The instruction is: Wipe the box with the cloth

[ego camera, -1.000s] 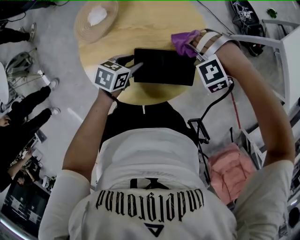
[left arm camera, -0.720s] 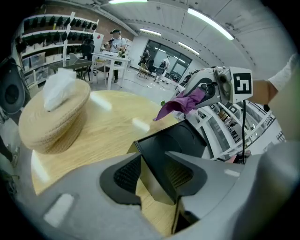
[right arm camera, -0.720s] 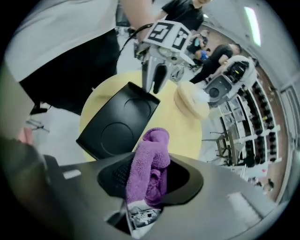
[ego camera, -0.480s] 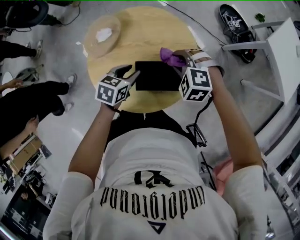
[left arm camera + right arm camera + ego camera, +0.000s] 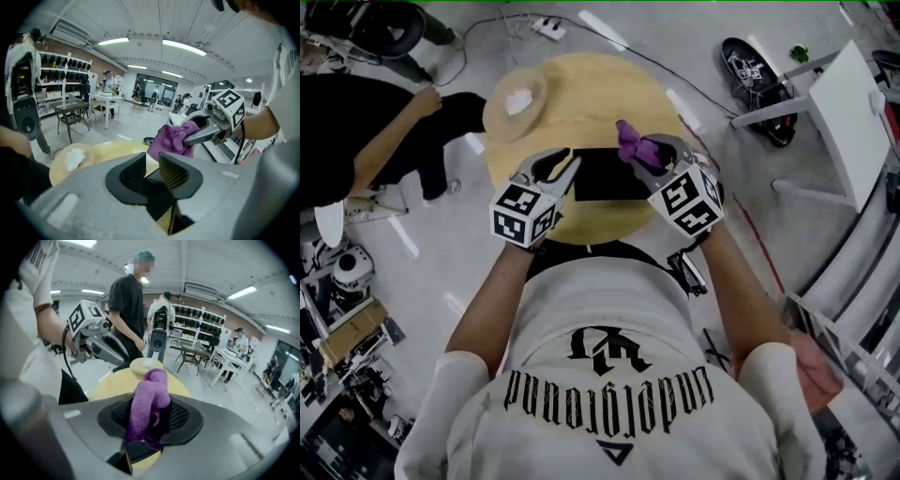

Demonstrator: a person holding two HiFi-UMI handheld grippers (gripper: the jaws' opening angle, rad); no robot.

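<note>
Purple cloth is pinched tight between the jaws of the right gripper, over the far right corner of the black box, which lies flat on the round wooden table. The left gripper hovers at the box's left edge, its jaws having just been closing to a narrow gap with nothing pinched between them
</note>
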